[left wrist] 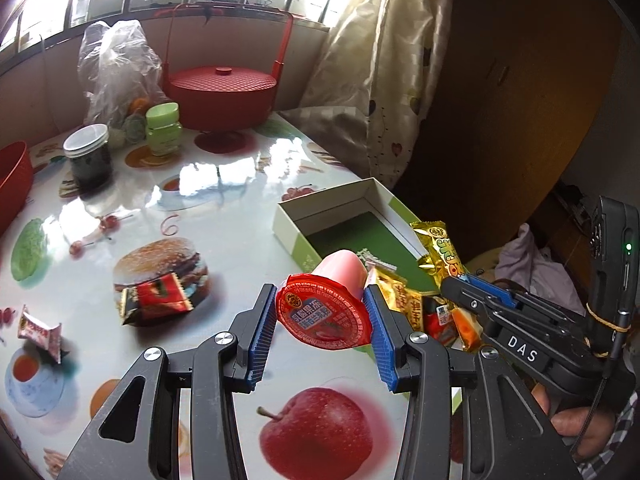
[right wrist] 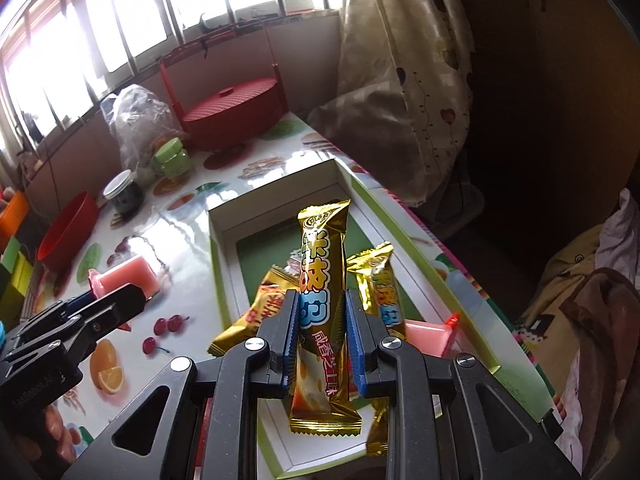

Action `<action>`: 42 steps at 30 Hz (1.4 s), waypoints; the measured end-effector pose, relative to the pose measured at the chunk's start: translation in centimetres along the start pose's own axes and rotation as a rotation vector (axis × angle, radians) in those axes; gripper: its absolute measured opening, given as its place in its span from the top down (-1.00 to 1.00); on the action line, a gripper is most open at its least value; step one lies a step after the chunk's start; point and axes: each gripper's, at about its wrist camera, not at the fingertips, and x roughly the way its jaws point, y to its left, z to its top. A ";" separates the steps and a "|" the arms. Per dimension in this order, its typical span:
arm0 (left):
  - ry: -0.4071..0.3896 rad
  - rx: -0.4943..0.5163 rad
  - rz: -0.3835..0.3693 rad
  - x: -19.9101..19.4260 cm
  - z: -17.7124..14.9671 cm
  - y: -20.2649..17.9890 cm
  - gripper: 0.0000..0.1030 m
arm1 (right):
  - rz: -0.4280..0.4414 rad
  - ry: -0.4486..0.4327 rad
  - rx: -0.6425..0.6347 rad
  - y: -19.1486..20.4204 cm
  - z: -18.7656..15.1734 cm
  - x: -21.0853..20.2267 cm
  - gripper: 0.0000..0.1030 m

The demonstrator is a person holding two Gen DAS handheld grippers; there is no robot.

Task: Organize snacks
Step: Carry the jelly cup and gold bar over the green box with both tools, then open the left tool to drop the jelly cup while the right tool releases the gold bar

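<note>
Jelly cup (left wrist: 325, 312) near box rim (left wrist: 320, 200)

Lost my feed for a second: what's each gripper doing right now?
Left gripper: closed on the pink jelly cup.
Right gripper: closed on a gold snack bar, over the open box.

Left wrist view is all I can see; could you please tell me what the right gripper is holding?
Observer: The right gripper is shut on a gold bar, gripped near its middle and standing upright.
Operator: Thank you. Is there a jelly cup in the box already?
Observer: Yes, a pink cup lies at the near right corner of the box.
Operator: Is anything else in there on that side?
Observer: A second gold bar lies beside that cup.
</note>
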 end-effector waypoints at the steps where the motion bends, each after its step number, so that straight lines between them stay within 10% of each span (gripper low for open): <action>1: 0.002 0.004 -0.003 0.2 0.0 -0.2 0.12 | -0.004 0.001 0.002 -0.2 -0.1 0.0 0.59; 42: 0.085 0.076 0.004 7.1 1.3 -4.5 0.13 | -0.029 -0.013 -0.086 -1.0 -0.6 0.2 0.58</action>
